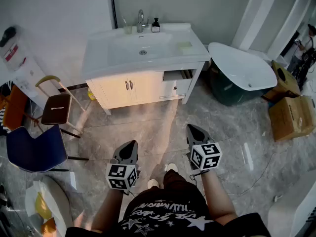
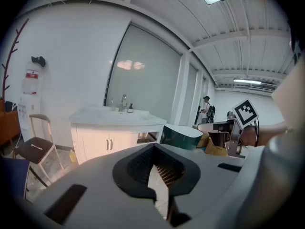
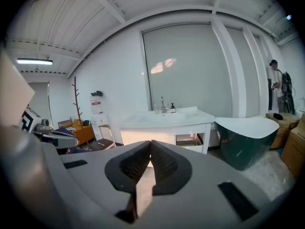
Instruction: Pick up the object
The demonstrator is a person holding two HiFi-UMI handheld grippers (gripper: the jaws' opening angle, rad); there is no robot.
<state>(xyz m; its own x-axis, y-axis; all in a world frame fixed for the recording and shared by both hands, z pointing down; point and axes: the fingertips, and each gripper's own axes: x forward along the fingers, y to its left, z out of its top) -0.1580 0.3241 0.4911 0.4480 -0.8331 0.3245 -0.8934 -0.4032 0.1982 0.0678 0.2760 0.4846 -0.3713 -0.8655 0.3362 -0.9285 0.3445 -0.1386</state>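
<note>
Both tools were empty. The left gripper sat at 7 o'clock in the head view, its jaws clenched tip to tip with nothing between them in the left gripper view. The right gripper sat at 5 o'clock, its jaws likewise pressed together on nothing. Both pointed toward 12 o'clock over the grey marble floor, well apart from any target.

Which object the task meant could not be told. The likely candidates sat on the white vanity cabinet with moulded basin at 12 o'clock. The pale green flat rectangular pad lay on the cabinet's 3 o'clock end. The small dark pump bottle and the clear glass tumbler stood on either side of the chrome tap at the back edge.

The step in hand was judged to be the approach.
- Walk close to the vanity before reaching.
- Commit one gripper and spread its jaws early.
- Bring the pads to either side of the item, then close.
- The flat pad would want a pinch across its narrow width.
- The bottle would want a hold round its body, kept upright.
- The tumbler looked slippery, so it would need a slow squeeze.

Counts:
- grippers: 2
- vanity: 1
- tap: 1
- bottle: 1
- tumbler: 1
- pad: 1
- dark green freestanding tub with white rim, at 2 o'clock: 1
- brown cardboard boxes, at 3 o'clock: 2
- brown folding chair, at 9 o'clock: 1
- blue chair, at 8 o'clock: 1
</note>
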